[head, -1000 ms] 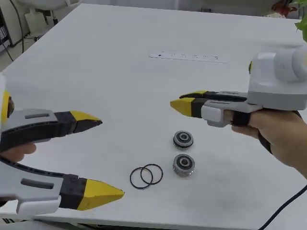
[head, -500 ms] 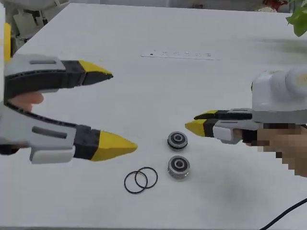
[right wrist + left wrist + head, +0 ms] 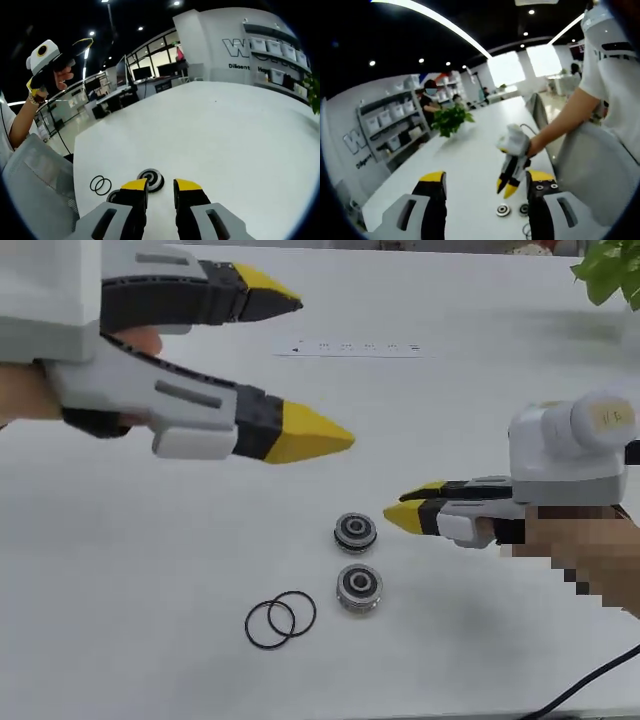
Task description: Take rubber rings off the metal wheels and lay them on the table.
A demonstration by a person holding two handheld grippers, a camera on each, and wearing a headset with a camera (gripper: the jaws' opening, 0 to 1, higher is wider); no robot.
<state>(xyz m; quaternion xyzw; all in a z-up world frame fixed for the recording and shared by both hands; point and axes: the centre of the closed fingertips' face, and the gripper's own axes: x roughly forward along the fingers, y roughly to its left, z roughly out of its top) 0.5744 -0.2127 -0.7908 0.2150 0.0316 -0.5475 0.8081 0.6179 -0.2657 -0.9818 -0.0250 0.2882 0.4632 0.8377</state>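
A: What is different from a second ago?

B: The left gripper (image 3: 325, 370) has risen from low at the near left edge to high over the far left of the table (image 3: 150, 570). Its jaws gape wide and hold nothing.

A: And the other one?

B: The right gripper (image 3: 396, 507) has come down and nearer. Its tips now sit just right of the far wheel (image 3: 355, 531), close but not touching it. Its jaws are drawn almost together with only a slim gap between them, and nothing is in that gap.

A: Where are the task pieces?

B: The near wheel (image 3: 359, 586) lies just in front of the far one, both flat on the table and in the same places as before. Two rubber rings (image 3: 281, 618) lie overlapping on the table just left of the near wheel, well clear of both grippers.

A: So what does that mean?

B: Two rings are off and laid down. I cannot tell whether either wheel still carries one. I judge that the right gripper is lining up on the far wheel, while the left has lifted out of the way.
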